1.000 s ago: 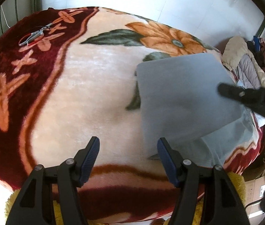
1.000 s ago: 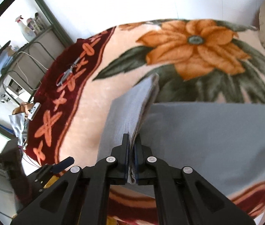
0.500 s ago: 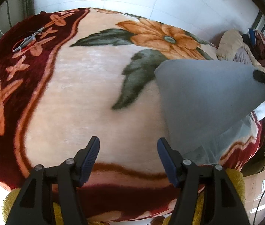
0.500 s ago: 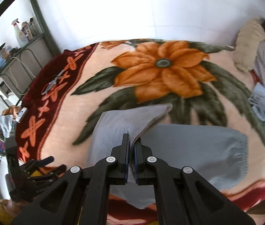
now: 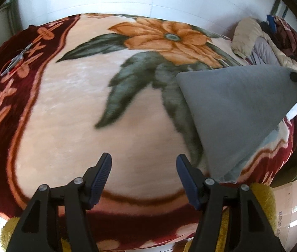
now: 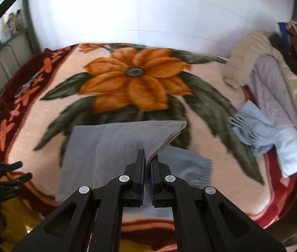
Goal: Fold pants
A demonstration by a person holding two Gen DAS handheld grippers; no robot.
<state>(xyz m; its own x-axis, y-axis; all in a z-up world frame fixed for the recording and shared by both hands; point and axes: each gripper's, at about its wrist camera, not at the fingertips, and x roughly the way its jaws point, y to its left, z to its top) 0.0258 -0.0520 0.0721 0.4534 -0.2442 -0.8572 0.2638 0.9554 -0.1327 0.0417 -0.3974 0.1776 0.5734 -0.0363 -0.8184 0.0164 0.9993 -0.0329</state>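
Grey pants [image 6: 110,147] lifted, clamped in right gripper [image 6: 146,168]

A home bedroom: a bed [image 6: 110,126] covered with a plush floral blanket [image 5: 165,35] fills the space ahead of the hand-held gripper, white tiled wall [image 6: 148,16] behind it. Padded jackets and clothes [image 6: 274,67] are heaped to the right; a metal shelf rack [image 6: 5,48] with bottles stands far left.
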